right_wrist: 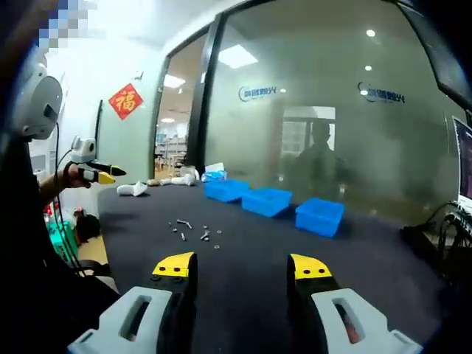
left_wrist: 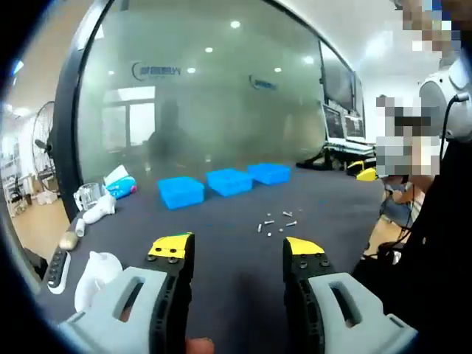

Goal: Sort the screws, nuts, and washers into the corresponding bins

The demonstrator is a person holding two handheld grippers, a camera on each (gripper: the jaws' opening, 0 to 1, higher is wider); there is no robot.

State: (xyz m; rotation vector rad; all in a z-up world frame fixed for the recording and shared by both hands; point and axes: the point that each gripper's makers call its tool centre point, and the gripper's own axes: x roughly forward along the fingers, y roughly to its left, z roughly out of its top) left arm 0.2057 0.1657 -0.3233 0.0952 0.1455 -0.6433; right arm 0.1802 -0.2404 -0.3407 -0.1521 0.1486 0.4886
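Observation:
A small scatter of screws, nuts and washers lies on the dark table, well ahead of my left gripper, which stands open with nothing between its yellow-tipped jaws. Behind the scatter, three blue bins stand in a row. In the right gripper view the same loose hardware lies ahead and to the left of my right gripper, also open and holding nothing. The blue bins are beyond it. The left gripper shows at the far left, held up in a hand.
White objects and a remote lie along the table's left end, with a clear jug and a packet near the bins. A frosted glass wall stands behind the table. A person in black stands at the table's edge.

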